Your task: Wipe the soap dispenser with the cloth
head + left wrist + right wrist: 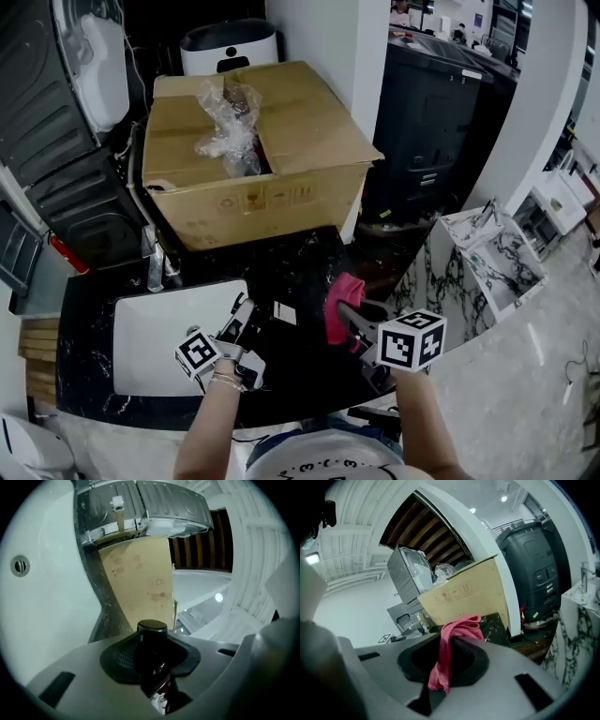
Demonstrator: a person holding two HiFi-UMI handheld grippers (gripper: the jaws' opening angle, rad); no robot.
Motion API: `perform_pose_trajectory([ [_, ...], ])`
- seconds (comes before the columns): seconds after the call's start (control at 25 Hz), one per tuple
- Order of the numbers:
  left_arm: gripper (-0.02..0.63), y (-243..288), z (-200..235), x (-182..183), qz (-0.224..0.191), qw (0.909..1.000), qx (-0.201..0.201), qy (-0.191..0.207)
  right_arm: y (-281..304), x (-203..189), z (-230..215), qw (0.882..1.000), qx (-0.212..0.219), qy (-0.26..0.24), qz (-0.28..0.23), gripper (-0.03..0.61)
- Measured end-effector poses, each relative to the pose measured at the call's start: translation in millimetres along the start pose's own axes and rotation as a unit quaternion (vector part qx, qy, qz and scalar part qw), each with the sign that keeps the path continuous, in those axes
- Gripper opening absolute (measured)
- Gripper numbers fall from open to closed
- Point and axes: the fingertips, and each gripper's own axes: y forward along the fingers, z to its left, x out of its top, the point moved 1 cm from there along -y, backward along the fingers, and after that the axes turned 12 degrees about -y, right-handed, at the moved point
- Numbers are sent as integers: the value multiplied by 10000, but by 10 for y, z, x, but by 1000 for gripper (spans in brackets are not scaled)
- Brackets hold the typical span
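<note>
In the left gripper view a dark soap dispenser (152, 630) with a black cap sits between the jaws of my left gripper (151, 644), which is shut on it. The head view shows that gripper (246, 323) rolled on its side over the black counter, at the right edge of the white sink; the dispenser is hard to make out there. My right gripper (349, 314) is shut on a pink cloth (342, 298) a short way to the right. The cloth (461, 626) drapes over the jaws of the right gripper (447, 656) and hangs down.
A white sink basin (155, 333) with a faucet (155, 262) lies left of the grippers. A large cardboard box (272, 187) with crumpled plastic stands behind on the black counter (300, 262). A black bin (431, 103) and a marble-patterned unit (492, 248) stand to the right.
</note>
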Motion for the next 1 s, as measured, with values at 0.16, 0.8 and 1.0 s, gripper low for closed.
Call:
perform_pose_trajectory([
  [0.16, 121, 16, -397, 56, -176, 9880, -1219, -935, 54, 66, 91, 9997, 188, 76, -161, 52],
  [0.8, 121, 78, -877, 190, -377, 9677, -2020, -1461, 320, 612, 708, 9877, 923, -675, -1068, 52],
  [1.0, 121, 80, -925, 238, -470, 9633, -2129, -1565, 196, 591, 990, 9791, 1406, -966, -1106, 52],
])
